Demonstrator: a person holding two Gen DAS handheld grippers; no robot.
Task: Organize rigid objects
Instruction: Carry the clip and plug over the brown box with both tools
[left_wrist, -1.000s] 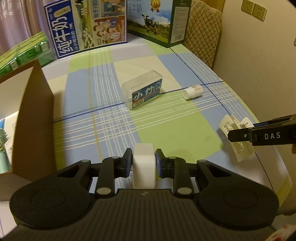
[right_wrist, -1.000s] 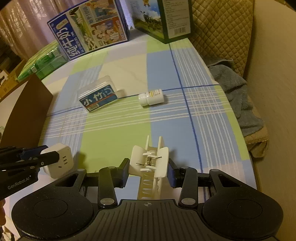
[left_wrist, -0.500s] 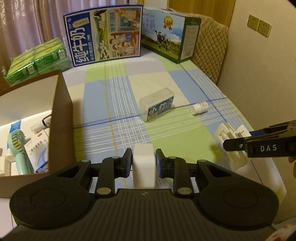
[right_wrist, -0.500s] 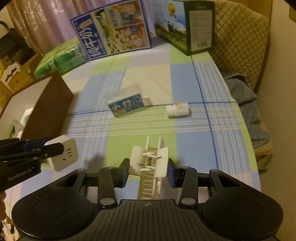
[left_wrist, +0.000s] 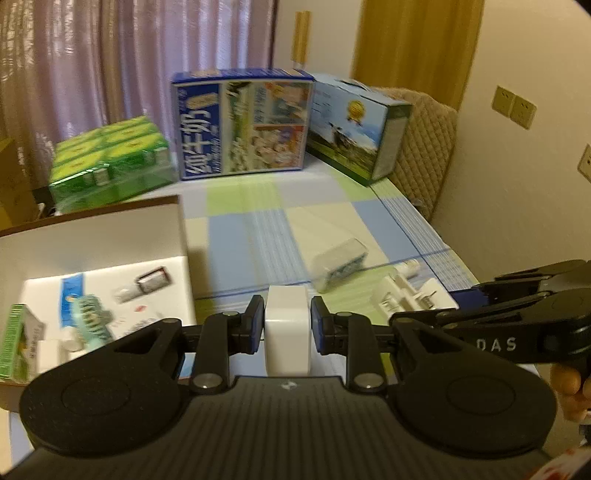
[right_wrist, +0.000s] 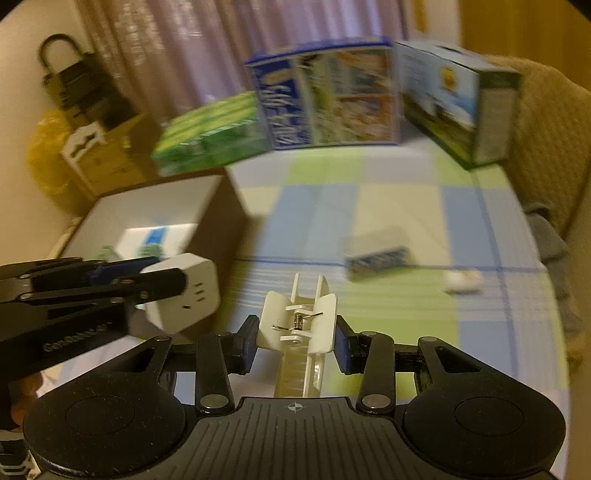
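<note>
My left gripper (left_wrist: 287, 314) is shut on a white socket cube (left_wrist: 287, 339), held above the checked tablecloth beside the open cardboard box (left_wrist: 181, 236). In the right wrist view the same cube (right_wrist: 184, 295) hangs close to the box's near corner (right_wrist: 225, 221). My right gripper (right_wrist: 297, 332) is shut on a white plastic clip (right_wrist: 297, 317), just right of the cube; the left wrist view shows this clip (left_wrist: 406, 299) too. A clear case with a blue label (left_wrist: 340, 264) and a small white bottle (right_wrist: 463, 280) lie on the cloth further out.
The box holds a green brush (left_wrist: 90, 314), small cartons and packets. Two large milk cartons (left_wrist: 243, 125) and a green pack (left_wrist: 110, 162) stand at the table's far end. A quilted chair back (left_wrist: 424, 147) and a wall border the right side, with grey cloth (right_wrist: 550, 240) there.
Both grippers have risen and swung left toward the cardboard box, each keeping its object. The box's inside has come into view, and the case and bottle have dropped back to the right.
</note>
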